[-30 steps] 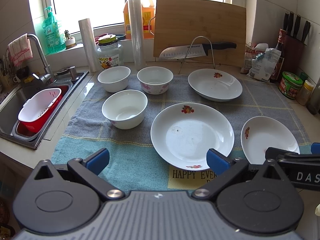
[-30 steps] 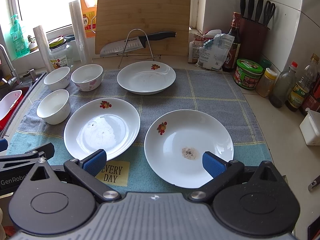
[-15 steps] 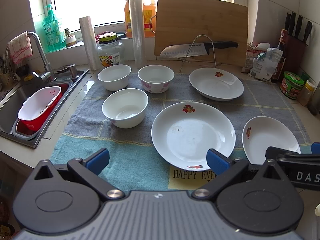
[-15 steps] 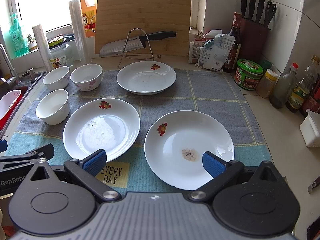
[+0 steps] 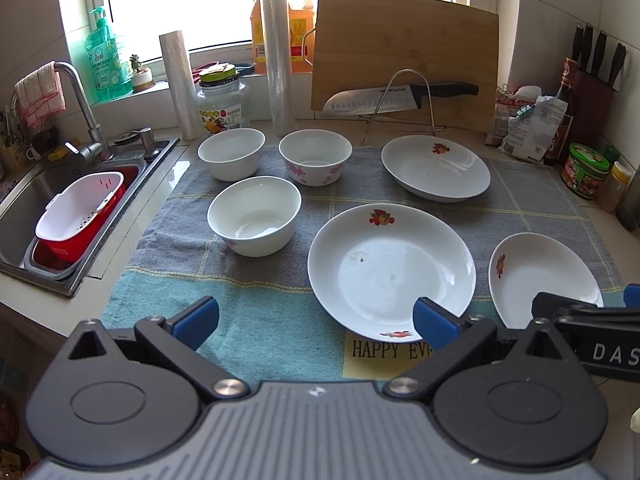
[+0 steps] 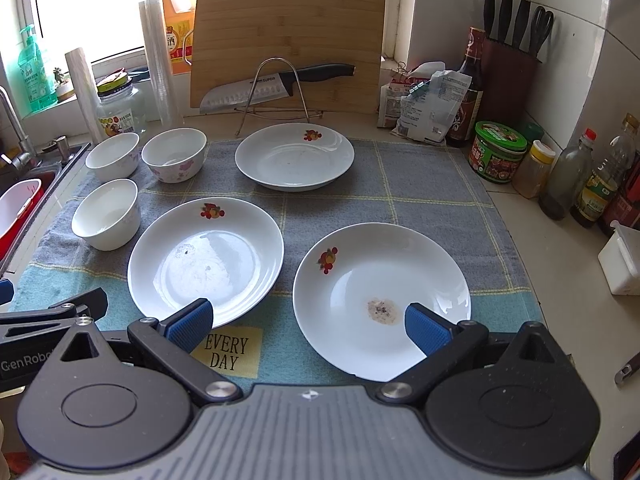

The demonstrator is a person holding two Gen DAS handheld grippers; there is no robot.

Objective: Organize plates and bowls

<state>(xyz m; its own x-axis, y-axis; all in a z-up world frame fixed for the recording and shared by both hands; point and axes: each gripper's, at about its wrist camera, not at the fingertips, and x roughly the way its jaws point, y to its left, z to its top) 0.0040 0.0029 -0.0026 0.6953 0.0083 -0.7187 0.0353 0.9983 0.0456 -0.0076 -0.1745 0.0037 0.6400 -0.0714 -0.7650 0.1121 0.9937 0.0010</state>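
- Three plates lie apart on the towel (image 6: 432, 184): the near right plate (image 6: 382, 300) with a brown smear, the middle plate (image 6: 206, 256) beside it, and the far plate (image 6: 294, 156) by the knife stand (image 6: 276, 92).
- Three bowls sit at the towel's left: the near bowl (image 5: 254, 214), the back-left bowl (image 5: 231, 152) and the flowered bowl (image 5: 315, 156); the back pair nearly touch.
- Nothing is stacked yet, so by my reading the sorting has not begun.
- The left gripper (image 5: 316, 316) and right gripper (image 6: 306, 320) hang over the towel's near edge, fingers spread wide, holding nothing.
- Room is open in front; the sink (image 5: 24, 200) drops away on the left, and bottles (image 6: 592, 184) crowd the right.
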